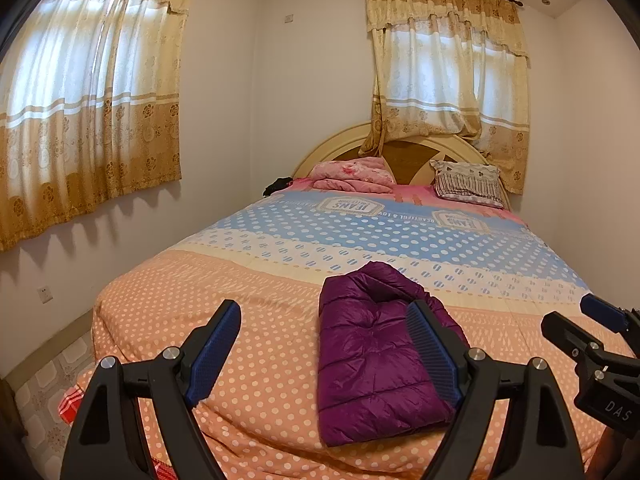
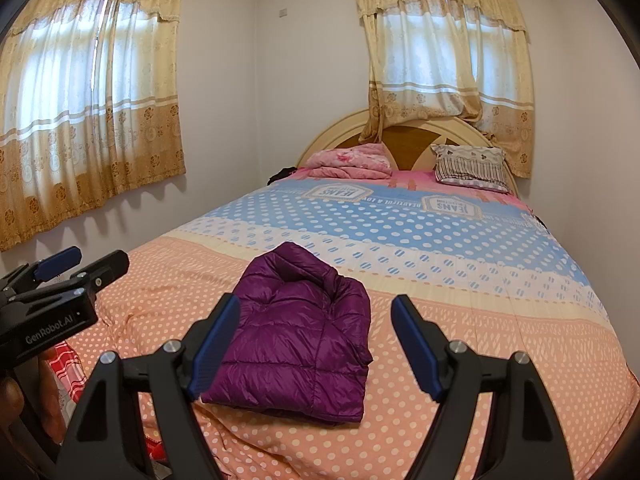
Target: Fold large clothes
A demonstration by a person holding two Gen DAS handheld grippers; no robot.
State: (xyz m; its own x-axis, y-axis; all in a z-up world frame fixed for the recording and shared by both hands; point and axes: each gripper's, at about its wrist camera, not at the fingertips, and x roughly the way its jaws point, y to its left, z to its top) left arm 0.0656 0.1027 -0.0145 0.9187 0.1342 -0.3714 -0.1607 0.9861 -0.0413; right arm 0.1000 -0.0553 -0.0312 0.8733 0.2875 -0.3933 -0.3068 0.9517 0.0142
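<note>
The left gripper point(image 1: 326, 340) hovers with its jaws spread, nothing between them. Just right of it, a folded purple puffer jacket point(image 2: 298, 340) lies on the dotted bedspread point(image 2: 500, 320) (near the bed's foot). The right gripper point(image 2: 316, 344) is likewise spread, empty.

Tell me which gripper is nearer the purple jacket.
Right, slightly. The right gripper points straight at the purple jacket, which lies just beyond its fingers; the left gripper is offset to the jacket's left side.

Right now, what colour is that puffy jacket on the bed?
Deep purple; the jacket shows best in the right wrist view.
</note>
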